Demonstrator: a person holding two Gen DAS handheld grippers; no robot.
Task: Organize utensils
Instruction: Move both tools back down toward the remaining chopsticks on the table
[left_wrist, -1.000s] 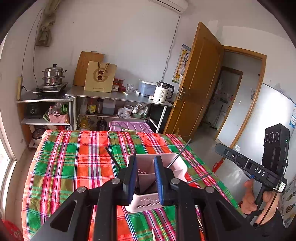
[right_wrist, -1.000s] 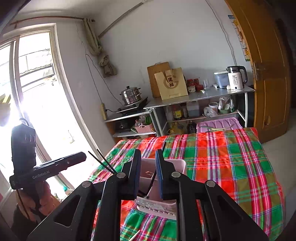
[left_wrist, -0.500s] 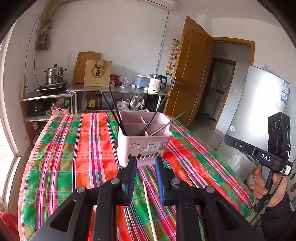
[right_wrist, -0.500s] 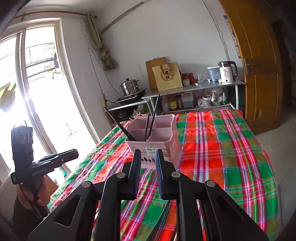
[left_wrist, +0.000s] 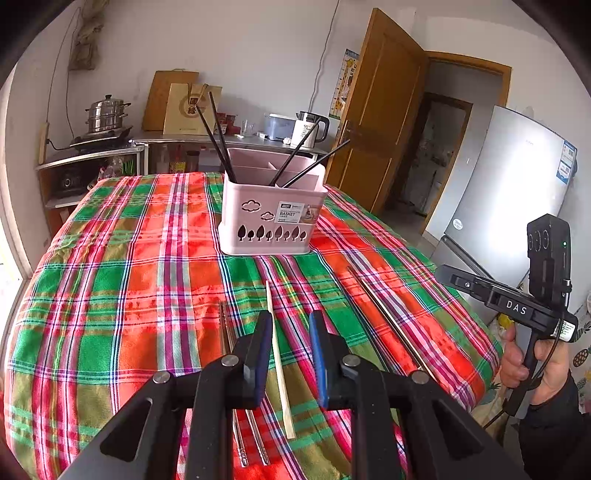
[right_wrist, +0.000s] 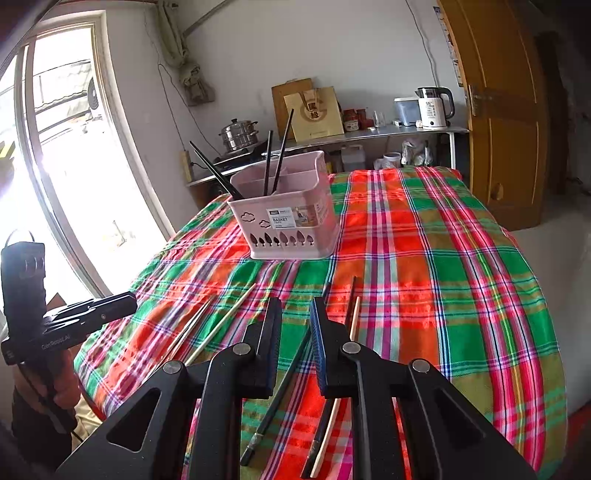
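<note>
A pink utensil basket (left_wrist: 271, 210) stands on the plaid tablecloth (left_wrist: 110, 288) with several black chopsticks (left_wrist: 218, 136) leaning in it; it also shows in the right wrist view (right_wrist: 291, 218). My left gripper (left_wrist: 290, 325) is open and empty, above a pale wooden chopstick (left_wrist: 277, 354) lying between its fingers, with metal chopsticks (left_wrist: 225, 332) to its left. My right gripper (right_wrist: 295, 314) is open and empty over a black chopstick (right_wrist: 284, 387) and a wooden chopstick (right_wrist: 352, 325).
Another chopstick pair (left_wrist: 388, 317) lies right of the left gripper. More chopsticks (right_wrist: 218, 325) lie left of the right gripper. A shelf with a steamer pot (left_wrist: 105, 114) and a kettle (left_wrist: 308, 129) stands behind the table. A fridge (left_wrist: 509, 192) stands at right.
Both grippers have pulled back from the basket toward the near table edge and lowered. Loose chopsticks on the cloth now show under them.
</note>
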